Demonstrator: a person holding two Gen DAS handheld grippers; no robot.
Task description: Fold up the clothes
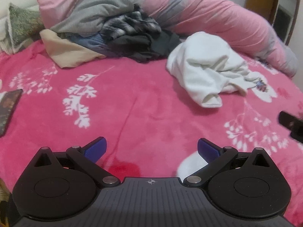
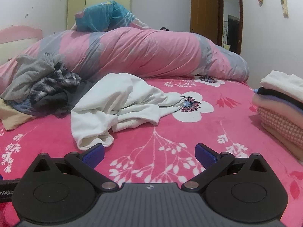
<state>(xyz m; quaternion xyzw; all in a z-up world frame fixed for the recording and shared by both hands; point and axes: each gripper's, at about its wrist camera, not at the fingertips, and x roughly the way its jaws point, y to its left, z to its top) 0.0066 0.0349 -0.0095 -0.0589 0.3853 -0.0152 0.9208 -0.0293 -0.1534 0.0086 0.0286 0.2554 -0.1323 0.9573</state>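
Observation:
A crumpled white sweatshirt [image 1: 206, 68] lies on the pink floral blanket [image 1: 132, 98], right of centre in the left wrist view. From the right wrist it is the white sweatshirt [image 2: 121, 104] just ahead, its cuff close to the left blue finger. My left gripper [image 1: 152, 148] hovers open over bare blanket, well short of the garment. My right gripper [image 2: 149, 154] is open too, empty, low over the blanket [image 2: 170, 138]. A heap of unfolded clothes [image 1: 106, 32], grey, plaid, dark and beige, sits at the back left; the same heap of clothes [image 2: 41, 87] appears at left.
A rolled pink-and-grey duvet [image 2: 144, 53] runs across the back of the bed. A stack of folded clothes [image 2: 282, 109] stands at the right edge. A phone [image 1: 8, 109] lies at the left edge. The other gripper's dark tip [image 1: 291, 124] shows at far right. A green cushion [image 1: 22, 24] sits far left.

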